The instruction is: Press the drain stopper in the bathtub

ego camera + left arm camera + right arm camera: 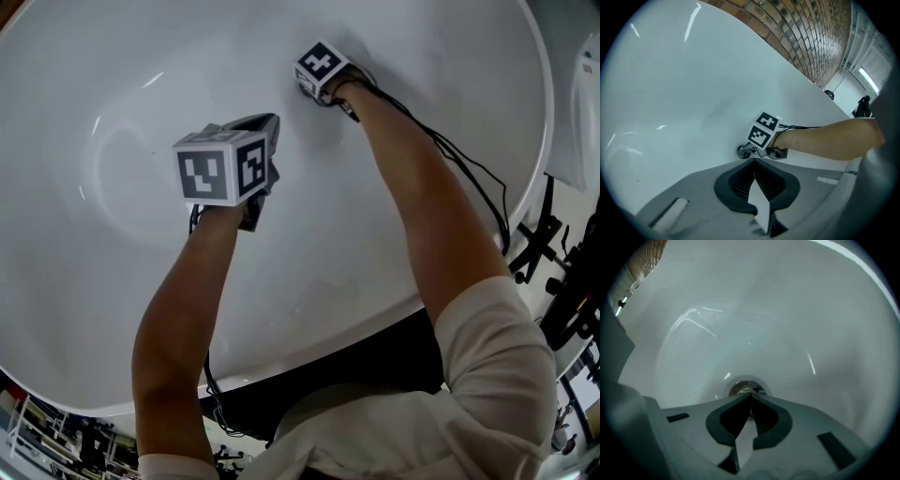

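glossy white bathtub (797, 310), its round chrome drain stopper (739, 389) directly at the tips of the right gripper (750, 395) (jaws closed, empty): press seemingly begun, not confirmed; left gripper (754, 163), jaws closed and empty, hangs farther back.

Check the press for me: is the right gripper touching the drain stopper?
Touching. The left gripper view shows, side-on, the right gripper with shut tips on the drain stopper, no gap.

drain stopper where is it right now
In the right gripper view the drain stopper sits at the bottom of the white bathtub, centre frame, right at the closed tips of the right gripper.
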`<state>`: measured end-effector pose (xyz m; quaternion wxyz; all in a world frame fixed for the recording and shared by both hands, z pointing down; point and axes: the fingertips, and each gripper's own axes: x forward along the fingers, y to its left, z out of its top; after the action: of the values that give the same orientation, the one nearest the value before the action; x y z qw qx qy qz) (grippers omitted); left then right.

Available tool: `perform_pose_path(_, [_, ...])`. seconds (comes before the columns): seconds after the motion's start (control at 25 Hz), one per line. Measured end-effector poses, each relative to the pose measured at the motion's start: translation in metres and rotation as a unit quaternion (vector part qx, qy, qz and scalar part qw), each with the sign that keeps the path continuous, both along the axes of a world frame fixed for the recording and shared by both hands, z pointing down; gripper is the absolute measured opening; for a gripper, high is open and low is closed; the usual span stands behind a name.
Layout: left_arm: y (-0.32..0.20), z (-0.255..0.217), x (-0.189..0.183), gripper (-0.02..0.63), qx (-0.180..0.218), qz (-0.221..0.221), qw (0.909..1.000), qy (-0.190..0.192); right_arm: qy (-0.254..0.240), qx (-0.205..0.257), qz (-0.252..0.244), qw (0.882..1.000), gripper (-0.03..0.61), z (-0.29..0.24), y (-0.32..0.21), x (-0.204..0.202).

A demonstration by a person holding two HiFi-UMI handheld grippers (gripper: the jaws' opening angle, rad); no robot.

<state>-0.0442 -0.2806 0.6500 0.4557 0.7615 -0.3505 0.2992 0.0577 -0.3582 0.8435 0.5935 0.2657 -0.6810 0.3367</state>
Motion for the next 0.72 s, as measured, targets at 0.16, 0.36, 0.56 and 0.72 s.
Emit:
perform_pose_path(0.16, [0.008, 0.007, -0.003, 0.005, -0.008, -0.009, 0.9999, 0.007, 0.004, 0.000, 0.003, 1.000, 0.018, 0.000, 0.003, 0.001])
perform_pose_path(0.36, [0.016, 0.012, 0.001, 0.005, -0.017, -0.013, 0.9997, 0.014, -0.002, 0.003, 0.013, 1.000, 0.018, 0.001, 0.001, -0.001])
perform_pose_path(0.56, [0.018, 0.008, 0.007, 0.005, -0.016, -0.005, 0.9997, 0.019, -0.004, 0.002, 0.036, 0.999, 0.020, 0.004, 0.002, -0.001])
perform_pose_path(0.72, [0.017, 0.007, 0.003, 0.005, -0.014, -0.002, 0.9998, 0.015, -0.008, -0.002, 0.031, 0.999, 0.018, 0.004, 0.004, -0.001])
